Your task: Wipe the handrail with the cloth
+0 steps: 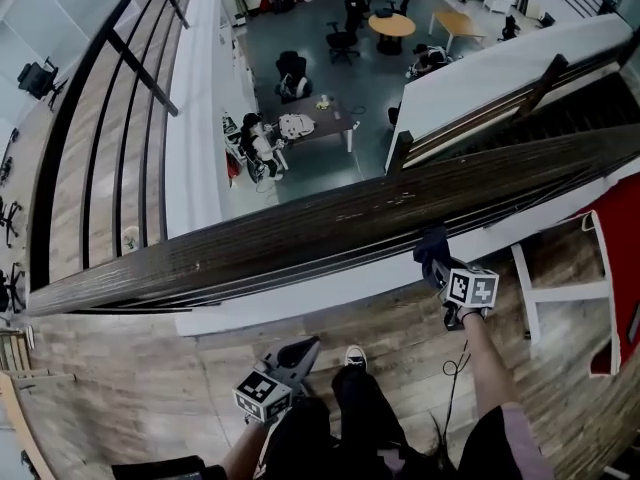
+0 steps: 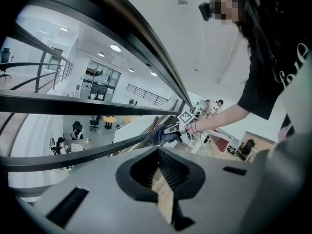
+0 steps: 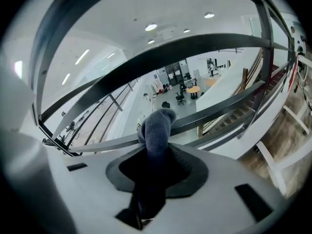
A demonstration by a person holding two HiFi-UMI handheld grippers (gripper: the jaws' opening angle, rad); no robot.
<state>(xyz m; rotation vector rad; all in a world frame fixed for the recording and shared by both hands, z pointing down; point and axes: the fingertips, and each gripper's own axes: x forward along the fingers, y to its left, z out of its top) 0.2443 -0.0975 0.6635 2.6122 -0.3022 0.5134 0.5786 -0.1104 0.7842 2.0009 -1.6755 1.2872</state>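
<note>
The dark wooden handrail [image 1: 300, 230] runs across the head view from lower left to upper right. My right gripper [image 1: 434, 260] is shut on a dark blue-grey cloth [image 1: 431, 246], which lies against the rail's near lower edge. In the right gripper view the cloth [image 3: 156, 129] sticks up from the jaws in front of a railing bar [image 3: 219, 112]. My left gripper [image 1: 304, 347] hangs low by the person's legs, away from the rail, its jaws together and holding nothing. From the left gripper view the handrail [image 2: 141, 39] arcs overhead, with the cloth [image 2: 162, 135] far along it.
Beyond the rail is a drop to a lower floor with desks [image 1: 322, 120], chairs and a round table [image 1: 391, 25]. A white frame [image 1: 560, 293] and a red panel [image 1: 622, 268] stand at the right on the wooden floor. The person's shoe [image 1: 354, 356] is between the grippers.
</note>
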